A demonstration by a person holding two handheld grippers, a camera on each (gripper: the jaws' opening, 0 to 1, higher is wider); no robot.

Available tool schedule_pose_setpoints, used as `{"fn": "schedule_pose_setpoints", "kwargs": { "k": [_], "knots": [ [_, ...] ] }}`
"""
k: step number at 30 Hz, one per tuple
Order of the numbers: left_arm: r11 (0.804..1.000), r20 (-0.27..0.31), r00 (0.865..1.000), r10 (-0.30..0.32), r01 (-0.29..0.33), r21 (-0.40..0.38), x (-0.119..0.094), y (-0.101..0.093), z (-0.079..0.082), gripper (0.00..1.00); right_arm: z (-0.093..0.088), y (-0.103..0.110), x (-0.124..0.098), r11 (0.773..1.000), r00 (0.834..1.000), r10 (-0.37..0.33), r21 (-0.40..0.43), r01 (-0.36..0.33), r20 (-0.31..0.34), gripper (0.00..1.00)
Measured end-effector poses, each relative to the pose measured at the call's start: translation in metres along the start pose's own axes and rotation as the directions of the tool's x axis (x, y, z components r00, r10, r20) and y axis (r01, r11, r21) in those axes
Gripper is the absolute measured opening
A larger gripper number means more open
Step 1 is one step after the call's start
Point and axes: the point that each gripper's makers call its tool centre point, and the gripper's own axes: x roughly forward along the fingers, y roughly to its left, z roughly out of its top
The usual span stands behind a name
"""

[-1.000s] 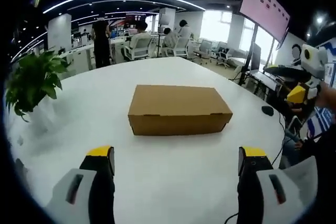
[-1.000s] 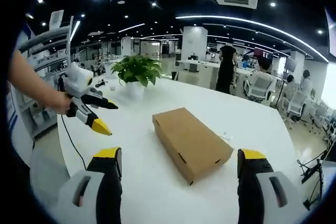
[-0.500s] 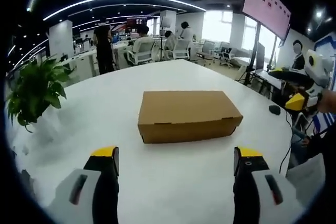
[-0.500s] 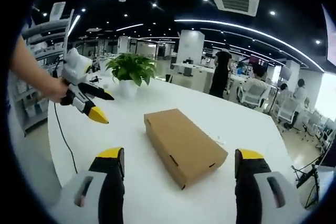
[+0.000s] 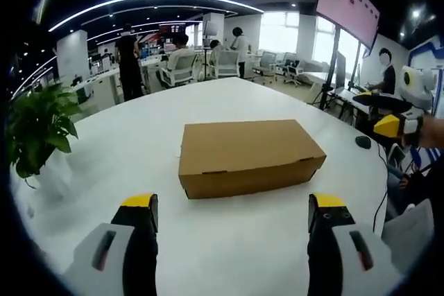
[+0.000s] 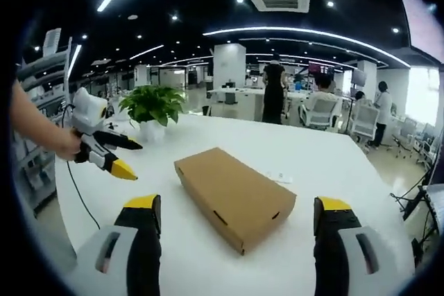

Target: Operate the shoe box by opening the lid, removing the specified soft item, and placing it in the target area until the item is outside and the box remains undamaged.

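Cardboard shoe box [image 5: 250, 154] is sitting shut on the white desk [image 5: 229, 254]; you're holding your left claw [image 5: 232, 213] and right claw [image 6: 236, 216] both spread wide, gripping nothing

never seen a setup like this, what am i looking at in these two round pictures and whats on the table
There is no robot here. A person holds a hand tool with two jaws in each hand, and a fisheye camera rides on each tool, looking forward along its jaws. That is why both pictures are round.

In the left gripper view, the left gripper shows as two grey, yellow-tipped jaws at the bottom, standing wide apart and holding nothing. The right gripper looks the same in its own view, also open and empty. In that view the left tool appears again at the left, in the person's hand.

On the white table lies a closed brown cardboard shoe box, untouched so far. A potted plant stands further back. Behind is an open office with people at desks.
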Motion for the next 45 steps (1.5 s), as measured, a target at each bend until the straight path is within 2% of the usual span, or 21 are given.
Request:
{"fn": "schedule_pose_setpoints", "kwargs": {
  "k": [6, 7, 9, 11, 13, 18, 21, 22, 24, 26, 27, 28, 30, 37, 40, 41, 43, 44, 45],
  "knots": [
    [0.999, 0.012, 1.000, -0.012, 0.011, 0.044, 0.022, 0.007, 0.003, 0.89, -0.022, -0.006, 0.010, 0.999, 0.997, -0.028, 0.034, 0.031, -0.079, 0.91],
    [0.995, -0.033, 0.999, -0.017, 0.020, 0.097, 0.028, 0.009, -0.001, 0.90, -0.026, -0.005, 0.014, 0.998, 0.995, -0.026, 0.048, 0.030, -0.092, 0.91],
    [0.994, -0.063, 0.998, -0.008, 0.015, 0.110, 0.036, 0.011, -0.003, 0.91, -0.029, -0.005, 0.020, 0.999, 0.996, -0.033, 0.029, 0.036, -0.077, 0.90],
    [0.991, -0.058, 0.998, -0.015, 0.022, 0.129, 0.041, 0.012, -0.002, 0.92, -0.029, -0.004, 0.023, 0.999, 0.996, -0.041, -0.023, 0.040, -0.073, 0.88],
    [0.990, -0.069, 0.997, -0.020, 0.030, 0.136, 0.043, 0.012, -0.002, 0.92, -0.015, -0.007, 0.027, 0.994, 0.998, -0.067, -0.089, 0.067, 0.009, 0.83],
    [0.991, -0.083, 0.996, -0.024, 0.035, 0.130, 0.050, 0.020, -0.004, 0.94, -0.017, -0.009, 0.038, 0.997, 0.998, -0.066, -0.053, 0.065, -0.025, 0.86],
    [0.986, -0.083, 0.996, -0.045, 0.058, 0.159, 0.054, 0.027, 0.000, 0.89, -0.020, -0.010, 0.039, 0.995, 0.997, -0.072, -0.065, 0.069, -0.041, 0.87],
    [0.983, -0.086, 0.995, -0.055, 0.069, 0.171, 0.056, 0.029, 0.001, 0.89, -0.023, -0.010, 0.039, 0.997, 0.996, -0.072, -0.034, 0.070, -0.059, 0.89],
    [0.982, -0.112, 0.993, -0.026, 0.046, 0.185, 0.059, 0.037, 0.000, 0.94, -0.030, -0.010, 0.040, 0.997, 0.994, -0.073, -0.017, 0.072, -0.081, 0.91],
    [0.989, -0.097, 0.995, -0.018, 0.032, 0.145, 0.059, 0.041, 0.002, 0.95, -0.036, -0.011, 0.041, 0.997, 0.992, -0.074, -0.026, 0.072, -0.107, 0.91],
    [0.994, -0.065, 0.998, -0.013, 0.019, 0.103, 0.060, 0.044, 0.006, 0.94, -0.039, -0.011, 0.042, 0.997, 0.991, -0.072, -0.031, 0.069, -0.112, 0.91],
    [0.996, -0.056, 0.998, -0.009, 0.014, 0.092, 0.060, 0.045, 0.007, 0.94, -0.042, -0.010, 0.043, 0.998, 0.990, -0.065, -0.026, 0.063, -0.122, 0.89],
    [0.995, -0.061, 0.998, -0.011, 0.017, 0.097, 0.060, 0.046, 0.004, 0.94, -0.045, -0.009, 0.045, 0.999, 0.991, -0.050, -0.010, 0.049, -0.127, 0.85],
    [0.991, -0.114, 0.993, -0.025, 0.040, 0.131, 0.065, 0.041, -0.017, 0.93, -0.044, -0.012, 0.054, 0.998, 0.993, -0.061, -0.004, 0.061, -0.099, 0.79],
    [0.990, -0.117, 0.993, -0.025, 0.041, 0.132, 0.067, 0.043, -0.021, 0.83, -0.051, -0.014, 0.060, 0.998, 0.990, -0.059, 0.008, 0.061, -0.128, 0.80],
    [0.987, -0.120, 0.993, -0.018, 0.037, 0.158, 0.068, 0.043, -0.023, 0.81, -0.055, -0.014, 0.063, 0.998, 0.989, -0.056, 0.023, 0.060, -0.140, 0.80],
    [0.982, -0.101, 0.995, 0.001, 0.018, 0.189, 0.070, 0.045, -0.019, 0.87, -0.061, -0.014, 0.066, 0.998, 0.986, -0.056, 0.020, 0.060, -0.156, 0.79],
    [0.982, -0.090, 0.996, -0.001, 0.018, 0.186, 0.070, 0.045, -0.016, 0.90, -0.062, -0.015, 0.067, 0.998, 0.985, -0.061, 0.016, 0.064, -0.161, 0.79],
    [0.987, -0.058, 0.998, -0.027, 0.036, 0.155, 0.072, 0.042, -0.010, 0.90, -0.064, -0.014, 0.069, 0.998, 0.985, -0.062, 0.011, 0.064, -0.163, 0.79]
  ]
}}
